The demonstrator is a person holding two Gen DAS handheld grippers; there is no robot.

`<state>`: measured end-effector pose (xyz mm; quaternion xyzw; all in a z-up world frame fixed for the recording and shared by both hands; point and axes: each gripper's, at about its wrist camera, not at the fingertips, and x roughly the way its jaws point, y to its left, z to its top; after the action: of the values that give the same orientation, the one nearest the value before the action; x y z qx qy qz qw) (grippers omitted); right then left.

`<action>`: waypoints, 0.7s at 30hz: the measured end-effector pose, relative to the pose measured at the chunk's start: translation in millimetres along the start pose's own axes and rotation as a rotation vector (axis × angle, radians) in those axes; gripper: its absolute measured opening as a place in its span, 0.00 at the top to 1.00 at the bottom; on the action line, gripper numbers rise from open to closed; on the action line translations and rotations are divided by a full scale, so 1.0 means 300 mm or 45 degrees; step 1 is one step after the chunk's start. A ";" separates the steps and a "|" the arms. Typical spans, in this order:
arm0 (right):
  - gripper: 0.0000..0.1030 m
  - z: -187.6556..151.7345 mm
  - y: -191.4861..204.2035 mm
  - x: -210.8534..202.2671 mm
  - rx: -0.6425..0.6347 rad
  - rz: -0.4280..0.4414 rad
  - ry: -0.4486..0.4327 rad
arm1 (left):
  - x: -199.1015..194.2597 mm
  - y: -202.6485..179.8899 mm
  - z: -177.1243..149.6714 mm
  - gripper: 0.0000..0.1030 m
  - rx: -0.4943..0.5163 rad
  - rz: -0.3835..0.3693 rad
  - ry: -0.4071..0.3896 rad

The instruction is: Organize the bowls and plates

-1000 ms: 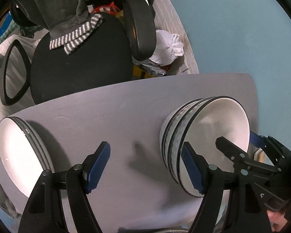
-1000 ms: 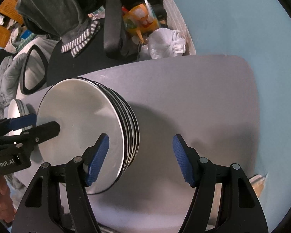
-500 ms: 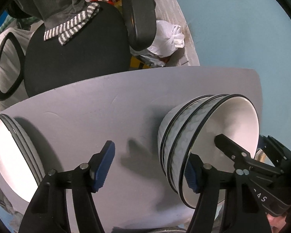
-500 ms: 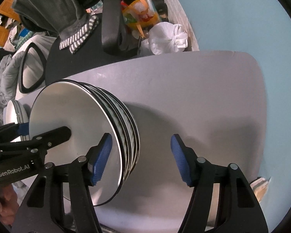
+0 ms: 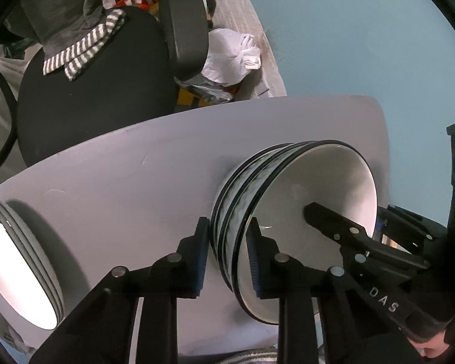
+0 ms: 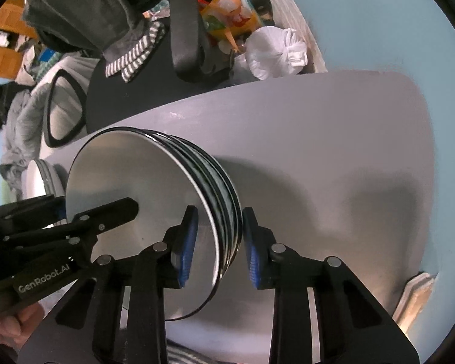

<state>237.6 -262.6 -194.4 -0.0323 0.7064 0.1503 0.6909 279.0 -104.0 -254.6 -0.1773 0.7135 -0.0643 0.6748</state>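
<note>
A stack of white bowls (image 5: 312, 182) with black rims and grey patterned outsides stands on the grey table (image 5: 136, 166). My left gripper (image 5: 227, 230) straddles the stack's near-left rim, one blue pad outside and one inside. Its jaws are closing and the pads touch the walls. My right gripper (image 6: 219, 221) straddles the opposite rim of the same bowl stack (image 6: 121, 166), jaws closing, pads against it. Each gripper shows in the other's view, a black finger reaching into the top bowl. A stack of white plates (image 5: 15, 257) sits at the table's left end.
A black office chair (image 5: 90, 91) with a grey and striped garment stands behind the table. A white plastic bag (image 5: 230, 57) and clutter lie on the floor by the blue wall. A hand (image 6: 8, 327) holds the left gripper. The table edge (image 6: 424, 182) is near the wall.
Both grippers' jaws have narrowed from wide apart to pinching the bowl stack's rim. The left gripper has shifted right so that its fingers straddle the rim.
</note>
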 end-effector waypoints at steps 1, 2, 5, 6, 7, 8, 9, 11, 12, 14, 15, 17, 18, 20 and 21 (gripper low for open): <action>0.73 0.000 0.002 0.002 -0.004 -0.005 0.000 | 0.000 0.001 0.001 0.77 -0.003 -0.002 0.003; 0.73 0.002 0.001 0.003 -0.003 -0.006 0.000 | 0.001 0.003 0.001 0.77 -0.004 -0.009 0.004; 0.76 0.003 -0.003 0.003 0.001 -0.009 -0.003 | -0.002 0.010 0.000 0.77 -0.005 -0.026 0.006; 0.78 0.002 -0.001 0.002 -0.007 -0.021 -0.004 | -0.003 0.012 -0.002 0.77 -0.006 -0.028 0.006; 0.79 0.002 0.000 0.001 -0.011 -0.031 -0.006 | -0.003 0.011 -0.002 0.77 -0.001 -0.024 0.005; 0.79 0.003 -0.002 0.002 -0.007 -0.035 -0.006 | -0.004 0.008 -0.003 0.77 0.008 -0.017 0.002; 0.79 0.003 -0.001 0.002 -0.005 -0.038 -0.006 | -0.005 0.005 -0.005 0.77 0.015 -0.009 -0.003; 0.79 0.005 0.004 0.003 -0.012 -0.052 -0.006 | -0.007 -0.002 -0.009 0.77 0.024 0.006 -0.013; 0.79 0.006 0.006 0.003 -0.016 -0.058 -0.004 | -0.007 -0.005 -0.010 0.78 0.026 0.011 -0.013; 0.80 0.008 0.005 0.002 -0.013 -0.063 -0.002 | -0.009 -0.011 -0.012 0.78 0.043 0.025 -0.012; 0.80 0.007 0.003 0.002 -0.008 -0.061 -0.002 | -0.011 -0.012 -0.013 0.78 0.045 0.030 -0.011; 0.81 0.007 0.001 0.000 -0.002 -0.059 0.000 | -0.013 -0.015 -0.016 0.80 0.058 0.040 -0.011; 0.81 0.007 0.001 -0.002 0.004 -0.058 0.000 | -0.016 -0.013 -0.018 0.80 0.057 0.042 -0.011; 0.81 0.006 0.009 -0.002 -0.004 -0.067 -0.002 | -0.019 -0.012 -0.020 0.82 0.048 0.044 -0.007; 0.81 0.006 0.011 -0.002 -0.002 -0.068 -0.002 | -0.020 -0.010 -0.022 0.82 0.042 0.044 -0.004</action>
<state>238.6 -259.1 -193.3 -0.0516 0.7047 0.1324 0.6951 273.0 -105.7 -247.3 -0.1539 0.7144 -0.0640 0.6796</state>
